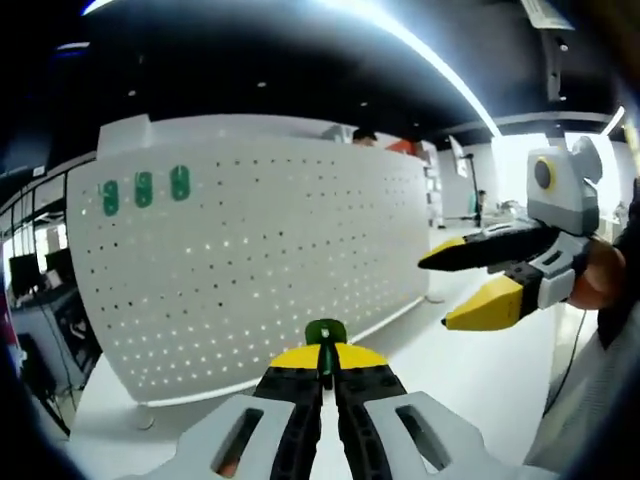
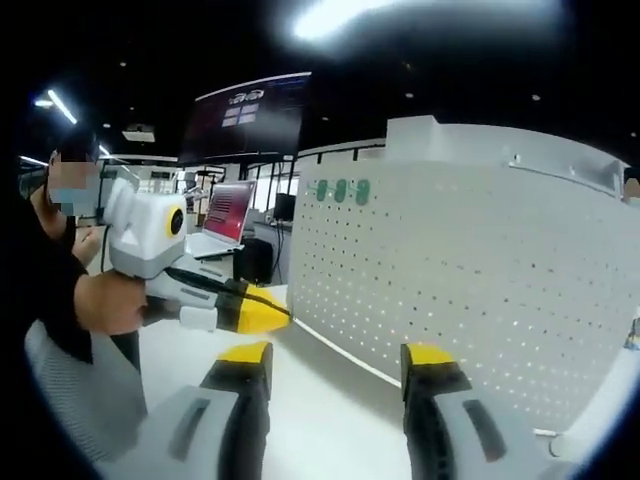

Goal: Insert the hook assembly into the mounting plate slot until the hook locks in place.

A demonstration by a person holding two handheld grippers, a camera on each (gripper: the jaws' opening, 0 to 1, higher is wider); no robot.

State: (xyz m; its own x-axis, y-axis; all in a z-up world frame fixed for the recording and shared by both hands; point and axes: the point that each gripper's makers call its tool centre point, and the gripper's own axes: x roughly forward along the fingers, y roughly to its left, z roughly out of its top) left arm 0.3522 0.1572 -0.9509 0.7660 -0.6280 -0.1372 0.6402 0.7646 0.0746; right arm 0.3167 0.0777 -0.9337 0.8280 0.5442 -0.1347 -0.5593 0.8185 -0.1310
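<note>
Green hook (image 1: 325,334), pinched in the left gripper (image 1: 324,372) short of the pegboard (image 1: 250,260), may slip or miss its hole; the right gripper (image 2: 336,362) hangs spread and empty.

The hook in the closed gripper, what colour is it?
Green hook, clearest in the left gripper view.

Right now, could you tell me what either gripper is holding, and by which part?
The left gripper pinches a green hook by its lower stem, its round head poking above the fingers. The right gripper is open and holds nothing.
</note>
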